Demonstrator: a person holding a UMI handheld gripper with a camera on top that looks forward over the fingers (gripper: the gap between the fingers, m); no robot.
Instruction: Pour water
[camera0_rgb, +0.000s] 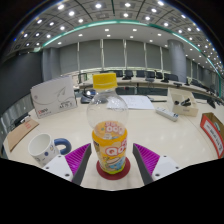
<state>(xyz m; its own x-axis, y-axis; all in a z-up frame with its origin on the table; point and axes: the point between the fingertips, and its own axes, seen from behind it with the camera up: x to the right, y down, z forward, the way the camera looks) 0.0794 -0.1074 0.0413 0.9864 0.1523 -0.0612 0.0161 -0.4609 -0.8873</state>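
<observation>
Bottle (110, 128): clear plastic, yellow cap, orange-yellow label, upright on a round red coaster (112, 172), between the gripper (112, 160) fingers; contact with the purple pads (147, 155) not discernible. Mug (42, 149): white, left of bottle, on the pale table (160, 128). Blue ring (63, 145): just behind mug. White placard (54, 97): left of bottle, farther back. Row of dark chairs (150, 75): beyond bottle, past table.
</observation>
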